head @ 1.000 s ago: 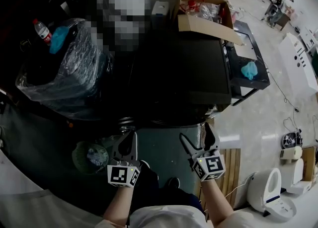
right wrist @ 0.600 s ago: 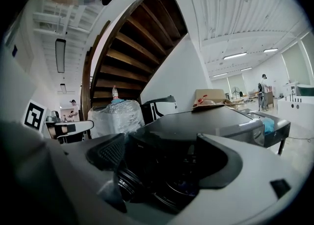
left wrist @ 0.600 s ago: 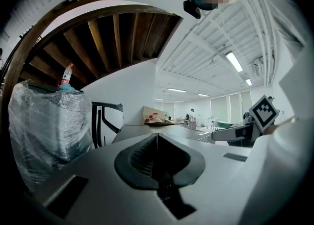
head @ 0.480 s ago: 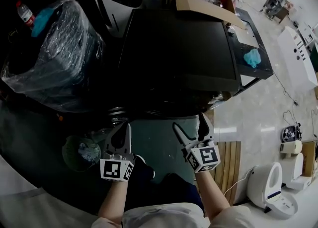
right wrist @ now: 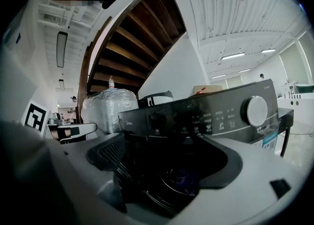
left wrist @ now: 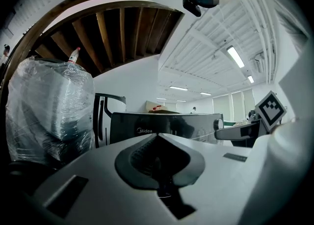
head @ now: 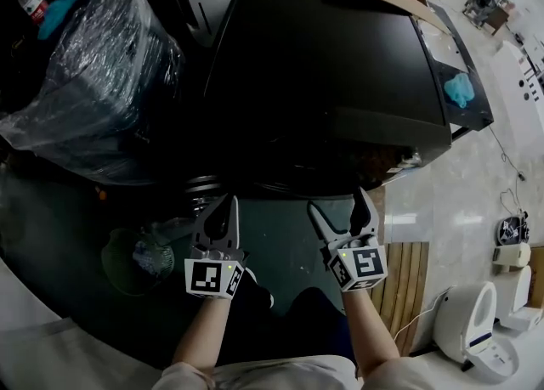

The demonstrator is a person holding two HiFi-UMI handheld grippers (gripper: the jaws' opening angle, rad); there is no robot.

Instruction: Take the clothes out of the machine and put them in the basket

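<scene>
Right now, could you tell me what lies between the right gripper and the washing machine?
Nothing: in the right gripper view, the washing machine shows unobstructed between the right gripper's open jaws.

Too dark to tell
Past our right gripper (head: 336, 200), we cannot tell what lies inside the black metal washing machine (head: 323, 57).

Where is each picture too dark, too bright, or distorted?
Head view: the washing machine top is almost black, the floor glares. Left gripper view: strong fisheye bending, bright ceiling lamp. Right gripper view: dark below the bright dial.
</scene>
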